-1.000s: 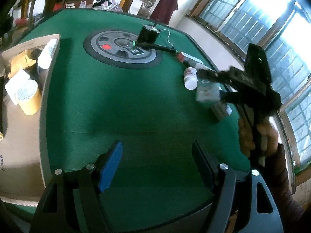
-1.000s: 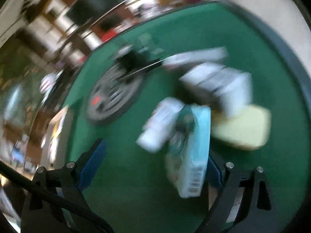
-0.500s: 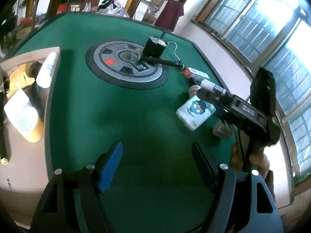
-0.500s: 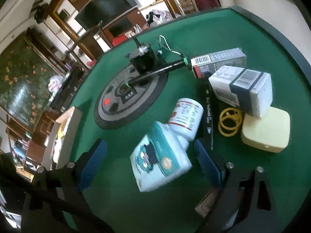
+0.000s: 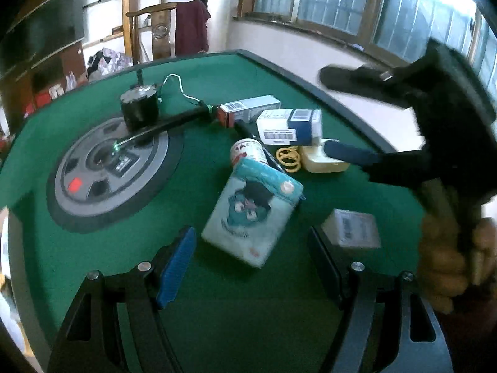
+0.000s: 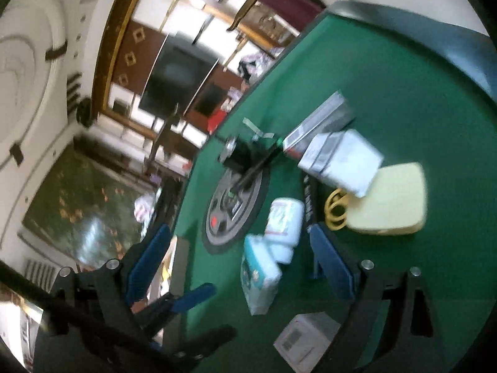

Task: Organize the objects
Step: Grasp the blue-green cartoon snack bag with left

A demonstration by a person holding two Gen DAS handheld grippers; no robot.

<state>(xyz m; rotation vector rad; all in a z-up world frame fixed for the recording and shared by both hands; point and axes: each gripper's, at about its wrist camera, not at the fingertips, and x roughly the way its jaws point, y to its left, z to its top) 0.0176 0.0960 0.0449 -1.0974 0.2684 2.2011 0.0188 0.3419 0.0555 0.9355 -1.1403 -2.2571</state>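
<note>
your left claw (image 5: pixel 248 267) hangs spread and empty just short of the teal tissue pack (image 5: pixel 252 209) lying on the green worktop (image 5: pixel 217 326). your right claw (image 6: pixel 242 267) hangs apart. next, likely straddle and pinch the pack.

A teal tissue pack (image 5: pixel 253 214) with a cartoon face lies flat on the green counter (image 5: pixel 93 264), its far end touching a white bottle (image 5: pixel 248 152) lying on its side. Beyond them sit yellow rings (image 5: pixel 289 159), a pale yellow case (image 5: pixel 321 161), a white-and-blue box (image 5: pixel 290 126) and a long grey box (image 5: pixel 248 107). A small white box (image 5: pixel 352 228) lies apart, nearer the edge.
</note>
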